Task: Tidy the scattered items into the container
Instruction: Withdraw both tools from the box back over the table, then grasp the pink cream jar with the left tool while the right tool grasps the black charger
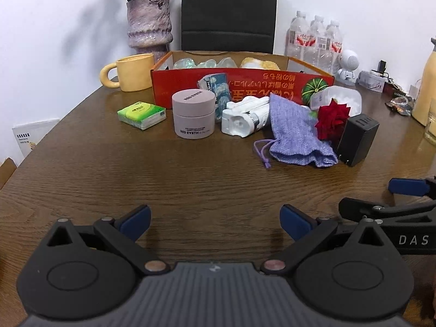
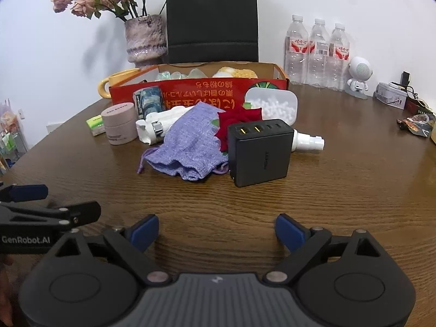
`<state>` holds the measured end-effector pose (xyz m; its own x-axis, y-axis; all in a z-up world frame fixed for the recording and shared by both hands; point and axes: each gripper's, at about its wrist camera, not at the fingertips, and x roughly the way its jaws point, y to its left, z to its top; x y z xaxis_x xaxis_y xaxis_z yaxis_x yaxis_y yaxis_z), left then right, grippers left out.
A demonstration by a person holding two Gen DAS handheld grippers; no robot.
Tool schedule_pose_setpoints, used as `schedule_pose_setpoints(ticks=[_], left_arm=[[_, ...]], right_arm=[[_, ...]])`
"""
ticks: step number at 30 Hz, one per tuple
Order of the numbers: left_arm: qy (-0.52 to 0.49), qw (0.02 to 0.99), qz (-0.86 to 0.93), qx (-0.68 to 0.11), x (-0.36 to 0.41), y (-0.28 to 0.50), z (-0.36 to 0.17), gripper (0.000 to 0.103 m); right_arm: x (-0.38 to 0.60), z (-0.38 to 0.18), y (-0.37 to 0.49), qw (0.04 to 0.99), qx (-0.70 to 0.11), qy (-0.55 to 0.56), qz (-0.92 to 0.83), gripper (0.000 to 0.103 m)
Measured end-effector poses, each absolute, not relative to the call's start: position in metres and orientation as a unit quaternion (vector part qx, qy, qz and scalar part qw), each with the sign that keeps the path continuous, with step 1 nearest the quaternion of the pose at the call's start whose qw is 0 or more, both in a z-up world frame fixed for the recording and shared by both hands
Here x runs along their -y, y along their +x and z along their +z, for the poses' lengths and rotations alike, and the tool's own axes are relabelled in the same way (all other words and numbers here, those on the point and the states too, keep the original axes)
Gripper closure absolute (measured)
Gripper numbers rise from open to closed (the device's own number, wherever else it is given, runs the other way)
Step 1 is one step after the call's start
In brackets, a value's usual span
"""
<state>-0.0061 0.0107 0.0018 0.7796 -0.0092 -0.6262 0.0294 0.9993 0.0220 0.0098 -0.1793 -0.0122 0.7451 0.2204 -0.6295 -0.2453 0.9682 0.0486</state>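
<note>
A red cardboard box (image 1: pixel 272 90) (image 2: pixel 218 92) stands open at the back of the brown table and holds a few items. In front of it lie a green tissue pack (image 1: pixel 141 114), a pink cream jar (image 1: pixel 193 117) (image 2: pixel 121 126), a blue patterned packet (image 1: pixel 218 90), a white gadget (image 1: pixel 245 115), a purple drawstring pouch (image 1: pixel 297 133) (image 2: pixel 188 147), a red rose (image 1: pixel 332 118), a black charger (image 1: pixel 357 141) (image 2: pixel 259 152) and a clear case of white beads (image 2: pixel 272 105). My left gripper (image 1: pixel 215 223) and right gripper (image 2: pixel 217 233) are open, empty, low over the near table.
A yellow mug (image 1: pixel 130 72) and a purple vase (image 1: pixel 148 24) stand left of the box, a black bag (image 2: pixel 212 19) behind it. Water bottles (image 2: pixel 316 51), a white robot figure (image 2: pixel 358 77) and small clutter (image 2: pixel 417 122) sit at the right.
</note>
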Motion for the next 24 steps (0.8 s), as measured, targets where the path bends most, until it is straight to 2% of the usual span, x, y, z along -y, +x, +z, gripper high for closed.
schedule_pose_setpoints(ticks=[1,21,24], left_arm=[[0.018,0.941,-0.01,-0.337,-0.011,-0.004,0.001,0.0],[0.021,0.941,-0.025,-0.336,-0.013,0.006,0.004,0.0],[0.009,0.948,-0.043,-0.315,-0.023,0.031,0.017,0.0]], right_arm=[[0.178,-0.013,0.011,0.933,-0.339,-0.025,0.121,0.0],[0.176,-0.013,0.012,0.932,-0.338,-0.026,0.127,0.0],[0.188,-0.008,0.017,0.937,-0.326,0.008,0.123,0.007]])
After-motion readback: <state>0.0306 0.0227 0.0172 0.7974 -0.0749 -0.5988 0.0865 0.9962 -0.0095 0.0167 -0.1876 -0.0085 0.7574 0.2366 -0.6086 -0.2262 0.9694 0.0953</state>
